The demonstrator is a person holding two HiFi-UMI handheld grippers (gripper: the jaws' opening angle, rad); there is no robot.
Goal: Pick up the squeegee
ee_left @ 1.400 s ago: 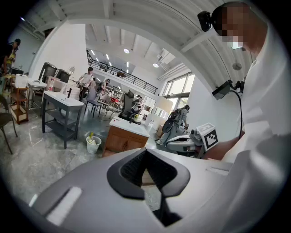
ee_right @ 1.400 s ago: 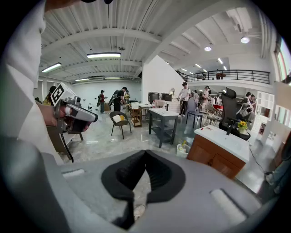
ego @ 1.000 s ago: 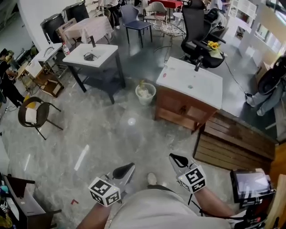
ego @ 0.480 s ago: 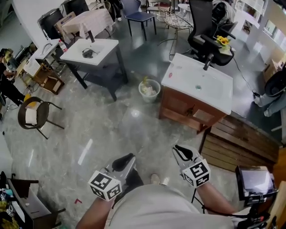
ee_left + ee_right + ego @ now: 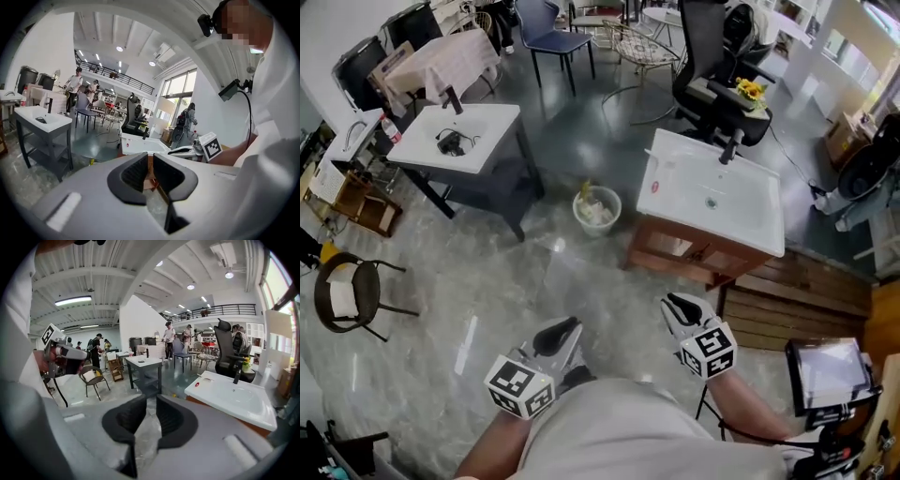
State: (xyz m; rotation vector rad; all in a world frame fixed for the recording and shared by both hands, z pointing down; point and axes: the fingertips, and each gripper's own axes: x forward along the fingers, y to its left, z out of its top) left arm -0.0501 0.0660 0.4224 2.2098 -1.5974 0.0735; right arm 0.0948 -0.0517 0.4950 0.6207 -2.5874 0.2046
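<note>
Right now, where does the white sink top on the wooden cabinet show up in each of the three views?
Head view: the white sink top on the wooden cabinet sits right of centre, in the upper half.
Left gripper view: centre, a thin white slab at mid-height.
Right gripper view: right side, below mid-height.
Shared landmark: the black office chair just behind it.

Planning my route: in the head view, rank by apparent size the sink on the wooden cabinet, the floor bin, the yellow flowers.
1. Sink on the wooden cabinet.
2. Floor bin.
3. Yellow flowers, though they sit farther off.
</note>
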